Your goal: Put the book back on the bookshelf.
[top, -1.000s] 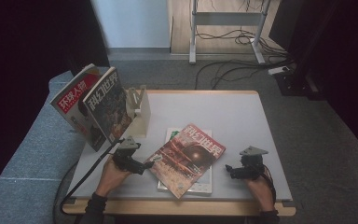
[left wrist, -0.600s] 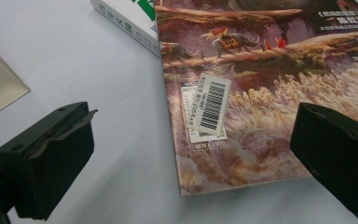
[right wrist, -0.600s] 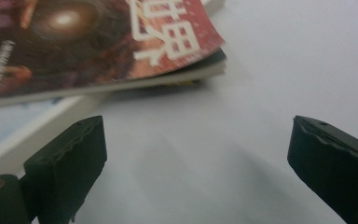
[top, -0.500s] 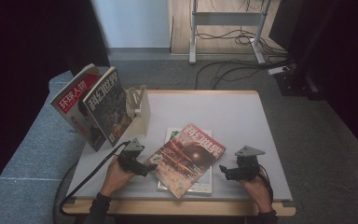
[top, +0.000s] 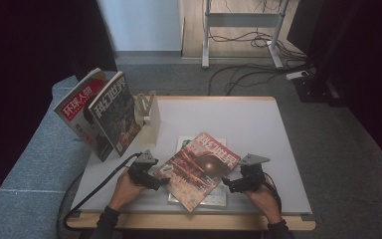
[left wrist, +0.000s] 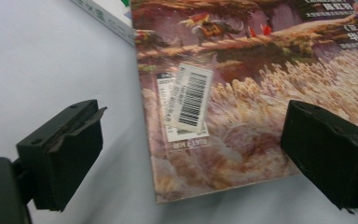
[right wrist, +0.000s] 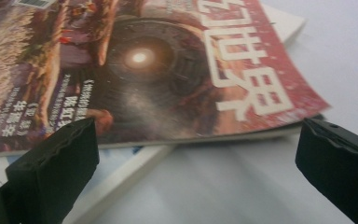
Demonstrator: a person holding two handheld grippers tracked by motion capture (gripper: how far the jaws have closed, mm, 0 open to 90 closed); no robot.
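A glossy red-and-brown magazine with white title characters (top: 199,169) lies askew on a thinner white-and-green booklet (top: 185,143) near the front edge of the pale grey bench (top: 258,124), midway between its front corners. The left gripper (top: 160,180) sits at the magazine's barcode corner, its jaws apart and just lately closing a little, with the corner lying between them but not yet pinched; in the left gripper view the edge (left wrist: 223,186) rests flat on the bench. The right gripper (top: 227,184) faces the opposite long edge, its jaws wide apart and holding nothing. To lift cleanly, each gripper would likely need one jaw slid under the top cover's edge alone, leaving the booklet below untouched, and both should close evenly so the limp pages do not buckle. At the left rear corner a light wooden rack (top: 148,115) props two upright magazines (top: 102,117). Grey carpet, loose cables and a metal stand's legs (top: 241,35) lie beyond the bench.
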